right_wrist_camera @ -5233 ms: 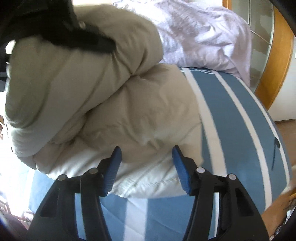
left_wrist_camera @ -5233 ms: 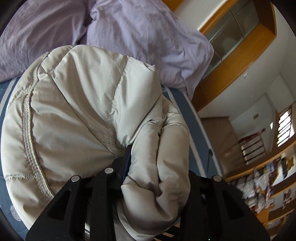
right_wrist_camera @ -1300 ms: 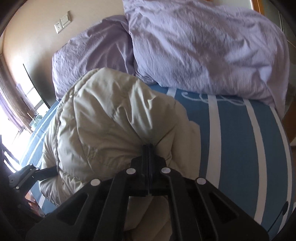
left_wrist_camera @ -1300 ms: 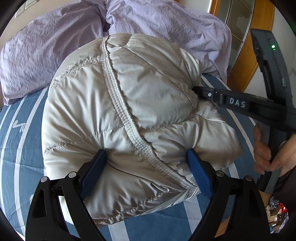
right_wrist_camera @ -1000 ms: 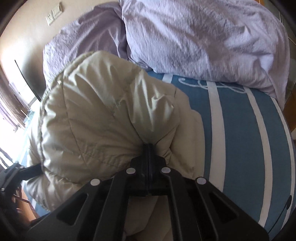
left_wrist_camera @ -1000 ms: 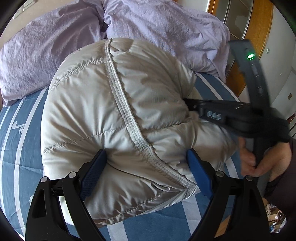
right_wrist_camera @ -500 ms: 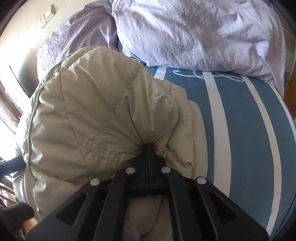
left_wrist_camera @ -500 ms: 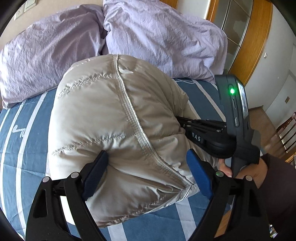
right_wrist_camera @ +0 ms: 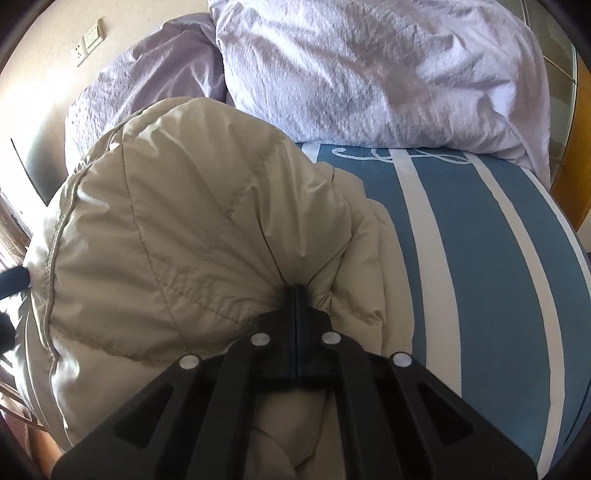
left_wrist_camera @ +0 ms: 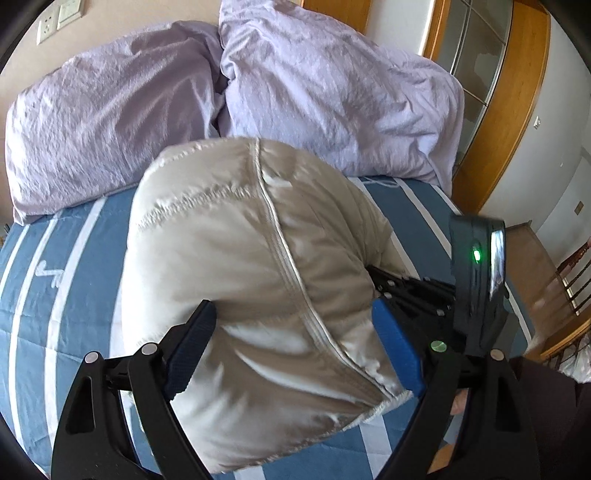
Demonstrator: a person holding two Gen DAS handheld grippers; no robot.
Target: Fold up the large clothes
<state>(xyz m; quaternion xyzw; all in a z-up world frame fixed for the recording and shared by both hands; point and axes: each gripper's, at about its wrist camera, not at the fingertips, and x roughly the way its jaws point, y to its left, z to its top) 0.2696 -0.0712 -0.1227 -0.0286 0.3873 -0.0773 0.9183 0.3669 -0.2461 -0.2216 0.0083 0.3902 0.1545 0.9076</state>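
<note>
two lilac pillows (left_wrist_camera: 229, 122) side by side at the head of the bed, crinkled covers, touching each other. blue bedsheet (right_wrist_camera: 461, 266) with white stripes and a white embroidered squiggle near the pillows. wall socket (left_wrist_camera: 46, 27) and switch plate above left pillow. wooden-framed glass door (left_wrist_camera: 491, 74) at right. wood floor beyond.

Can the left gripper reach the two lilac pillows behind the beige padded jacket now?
Probably not directly: the left gripper straddles the bulky beige padded jacket, which lies between it and the lilac pillows.
</note>
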